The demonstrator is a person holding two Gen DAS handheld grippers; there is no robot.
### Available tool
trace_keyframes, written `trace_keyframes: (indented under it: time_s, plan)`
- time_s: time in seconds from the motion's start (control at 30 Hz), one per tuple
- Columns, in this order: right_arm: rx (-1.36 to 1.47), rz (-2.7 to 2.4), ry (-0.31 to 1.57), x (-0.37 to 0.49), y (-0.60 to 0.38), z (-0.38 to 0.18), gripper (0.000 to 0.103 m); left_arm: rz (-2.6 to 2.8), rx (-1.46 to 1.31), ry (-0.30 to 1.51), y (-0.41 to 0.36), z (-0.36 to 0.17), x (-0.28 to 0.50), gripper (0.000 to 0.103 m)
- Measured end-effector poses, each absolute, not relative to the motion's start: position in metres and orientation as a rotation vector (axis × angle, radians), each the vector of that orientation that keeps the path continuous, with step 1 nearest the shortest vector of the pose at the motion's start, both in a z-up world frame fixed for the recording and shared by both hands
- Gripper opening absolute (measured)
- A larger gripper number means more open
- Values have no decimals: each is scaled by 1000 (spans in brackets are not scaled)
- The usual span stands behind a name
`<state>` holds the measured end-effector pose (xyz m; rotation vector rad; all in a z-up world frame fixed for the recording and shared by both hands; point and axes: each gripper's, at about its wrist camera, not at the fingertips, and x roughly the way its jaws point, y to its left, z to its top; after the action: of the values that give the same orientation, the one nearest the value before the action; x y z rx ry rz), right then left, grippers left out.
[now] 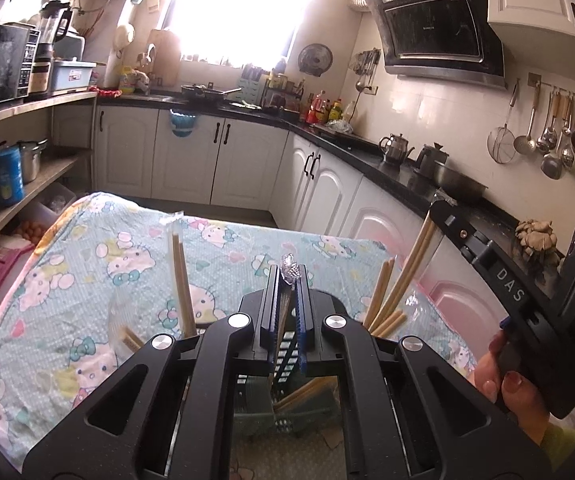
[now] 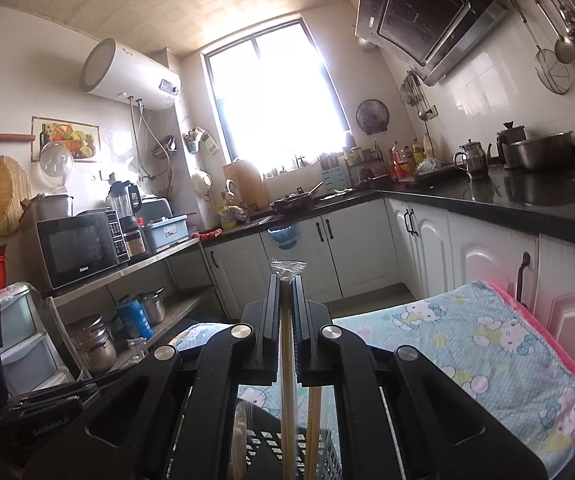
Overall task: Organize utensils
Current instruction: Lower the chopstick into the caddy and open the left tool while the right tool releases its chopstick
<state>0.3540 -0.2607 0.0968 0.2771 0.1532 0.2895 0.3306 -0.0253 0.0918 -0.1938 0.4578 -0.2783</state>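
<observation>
Over the Hello Kitty cloth (image 1: 99, 264), a dark slotted basket (image 1: 287, 364) bristling with wrapped chopsticks (image 1: 181, 276). Left gripper (image 1: 289, 280) clamped on crinkled plastic wrap (image 1: 290, 270); right gripper (image 2: 286, 280) pinching a wrapped chopstick pair (image 2: 286, 344) upright above the basket.

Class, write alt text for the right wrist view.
The right gripper, shut on plastic-wrapped chopsticks, points across a kitchen toward a bright window. Below sits a dark slotted basket; a cartoon-print cloth lies to the right.
</observation>
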Motion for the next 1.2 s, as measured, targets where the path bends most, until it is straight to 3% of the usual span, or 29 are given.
trace_keyframes:
  time_s: [0.8,1.2]
  plan:
    - [293,311,228,336,-275,69,6,-271,-208,526,-16,71,324,2]
    - [255,373,314,311,-280,66,7,-261,-214,568,-15,65,323,10]
